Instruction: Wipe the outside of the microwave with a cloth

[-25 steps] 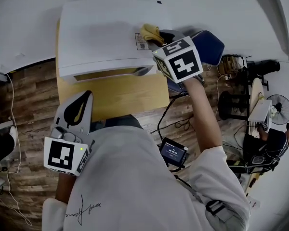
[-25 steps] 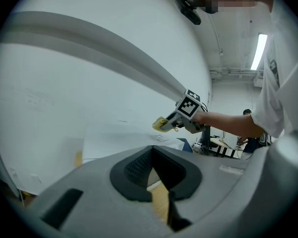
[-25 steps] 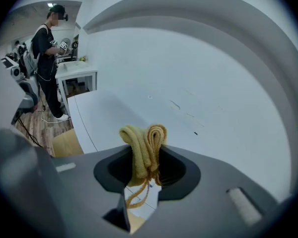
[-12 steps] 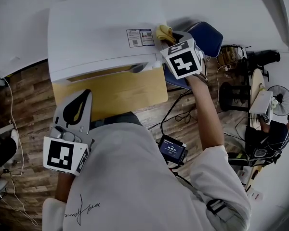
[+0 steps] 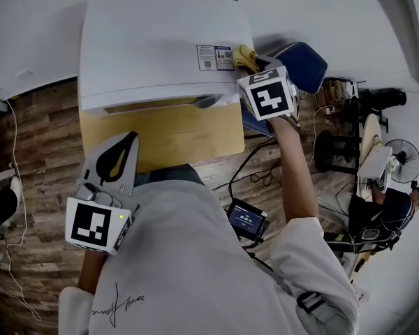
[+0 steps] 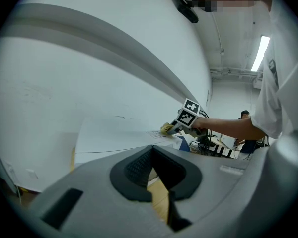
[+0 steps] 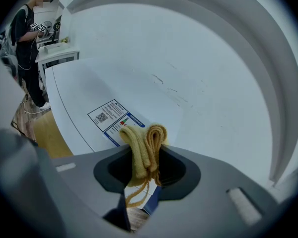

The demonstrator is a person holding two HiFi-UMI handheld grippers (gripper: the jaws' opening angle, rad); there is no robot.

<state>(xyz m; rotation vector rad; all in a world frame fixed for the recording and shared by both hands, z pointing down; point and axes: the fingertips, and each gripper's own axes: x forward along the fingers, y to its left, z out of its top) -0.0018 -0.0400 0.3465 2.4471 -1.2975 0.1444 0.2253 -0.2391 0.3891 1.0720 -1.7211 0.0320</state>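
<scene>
The white microwave (image 5: 153, 47) bears a QR-code sticker (image 7: 111, 118), its small print too blurred to read. At its 3 o'clock edge, the right gripper (image 7: 145, 175) fingers clench a folded yellow cloth (image 7: 144, 140). The left gripper (image 6: 156, 177) fingers look closed on nothing.

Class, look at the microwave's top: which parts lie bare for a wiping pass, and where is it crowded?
Bare: on the microwave, the white top left of the label, back to front edge; also the wooden desk strip before its door. Crowded: the right edge, where the right gripper holds the yellow cloth beside the label.
</scene>
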